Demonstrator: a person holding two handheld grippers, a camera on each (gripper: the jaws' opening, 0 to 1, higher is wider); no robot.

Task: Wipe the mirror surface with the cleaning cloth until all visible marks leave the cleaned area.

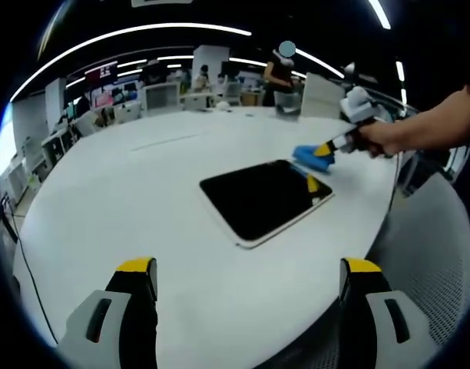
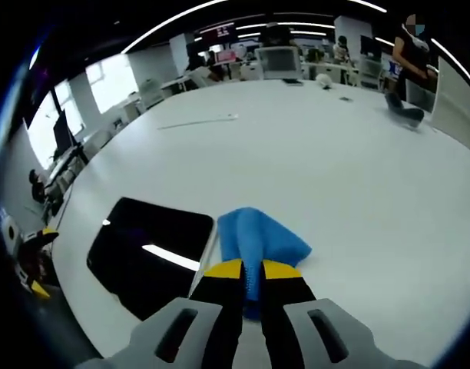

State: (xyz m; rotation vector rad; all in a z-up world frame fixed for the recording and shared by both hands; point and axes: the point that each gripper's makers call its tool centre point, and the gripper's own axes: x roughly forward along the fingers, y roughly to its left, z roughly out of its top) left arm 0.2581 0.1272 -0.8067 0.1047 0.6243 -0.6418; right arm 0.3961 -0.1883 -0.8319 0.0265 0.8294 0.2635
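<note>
A dark rectangular mirror [image 1: 264, 197] with a white rim lies flat on the white table [image 1: 143, 192]. In the left gripper view my left gripper [image 1: 250, 288] stands open over the table's near edge, nothing between its yellow-tipped jaws. At the mirror's far right corner the right gripper [image 1: 326, 150], held by a person's hand, pinches a blue cloth [image 1: 308, 156]. In the right gripper view my right gripper [image 2: 250, 270] is shut on the blue cloth [image 2: 258, 238], which rests on the table just beside the mirror [image 2: 147, 254]. The mirror reflects a ceiling light strip.
The table curves to an edge near the left gripper, with a mesh chair [image 1: 427, 254] at the right. A grey object [image 2: 404, 109] and small items lie at the table's far side. A person [image 1: 279, 73] stands beyond it among desks and monitors.
</note>
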